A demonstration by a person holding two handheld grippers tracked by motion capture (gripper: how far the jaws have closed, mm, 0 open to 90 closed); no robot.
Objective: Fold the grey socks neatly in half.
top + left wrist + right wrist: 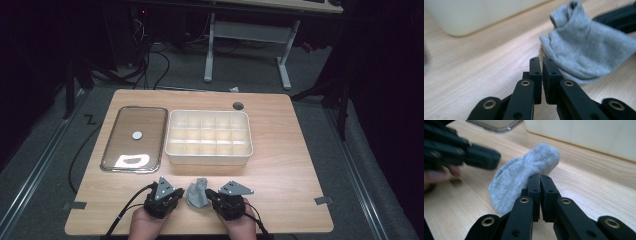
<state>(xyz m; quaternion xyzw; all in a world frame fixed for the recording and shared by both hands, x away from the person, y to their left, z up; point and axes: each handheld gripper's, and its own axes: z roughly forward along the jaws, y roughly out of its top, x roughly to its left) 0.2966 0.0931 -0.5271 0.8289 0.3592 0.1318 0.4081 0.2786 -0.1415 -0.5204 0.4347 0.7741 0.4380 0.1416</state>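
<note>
while both grippers sit at the lower centre of the high view, work is at the pick-up step. left gripper (176, 194): jaws closed, holding nothing, just left of the grey sock (197, 193). the sock lies bunched on the table (280, 170), below the divided tray (209, 137). right gripper (212, 194): jaws closed against the sock's edge; whether fabric is pinched cannot be determined. next move likely requires confirming a grip, then lifting toward the tray.
</note>
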